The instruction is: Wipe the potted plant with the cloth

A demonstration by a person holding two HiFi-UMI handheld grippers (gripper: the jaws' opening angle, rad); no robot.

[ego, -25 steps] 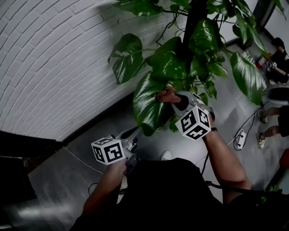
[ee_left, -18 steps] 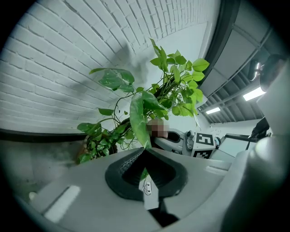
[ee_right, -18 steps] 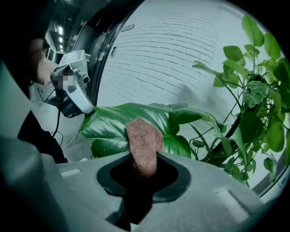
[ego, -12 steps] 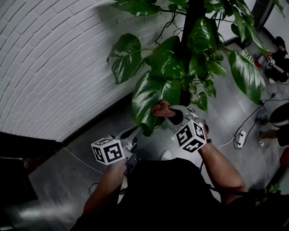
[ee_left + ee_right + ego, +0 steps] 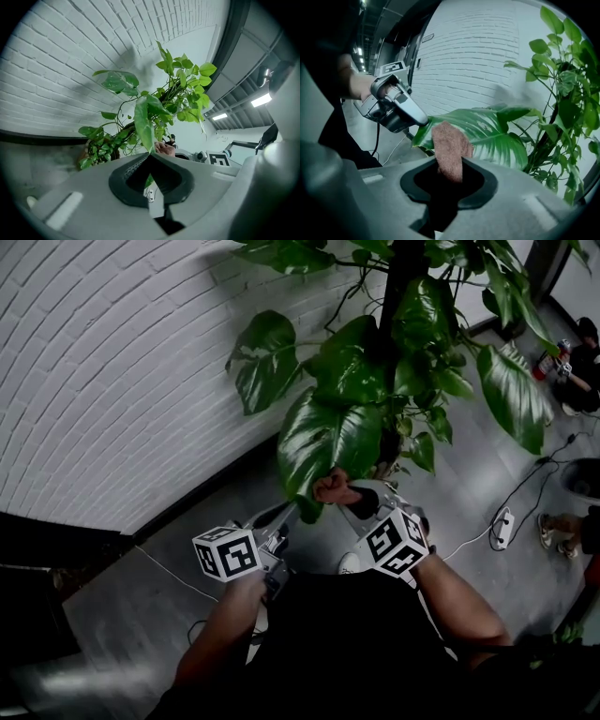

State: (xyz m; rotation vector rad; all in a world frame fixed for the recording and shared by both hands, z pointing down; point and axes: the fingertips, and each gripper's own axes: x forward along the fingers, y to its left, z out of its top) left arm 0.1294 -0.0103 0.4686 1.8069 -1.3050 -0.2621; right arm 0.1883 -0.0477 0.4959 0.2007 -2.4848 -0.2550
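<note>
A white brick wall (image 5: 112, 381) meets a grey floor (image 5: 122, 606), where a power strip (image 5: 500, 526) lies.

We've got the potted plant (image 5: 394, 352) hard up against the brick wall (image 5: 112, 381). Its big leaf (image 5: 323, 442) hangs nearest us, with our left claw (image 5: 287, 515) at its tip on the left. The cloth (image 5: 450, 145) in our right claw (image 5: 343, 493) lies on the leaf, just to the right.

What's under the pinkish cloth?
The big green leaf lies under the cloth, which the right gripper pinches. The left gripper holds the leaf's tip. The patch of leaf beneath the cloth is covered, so it cannot be seen.
</note>
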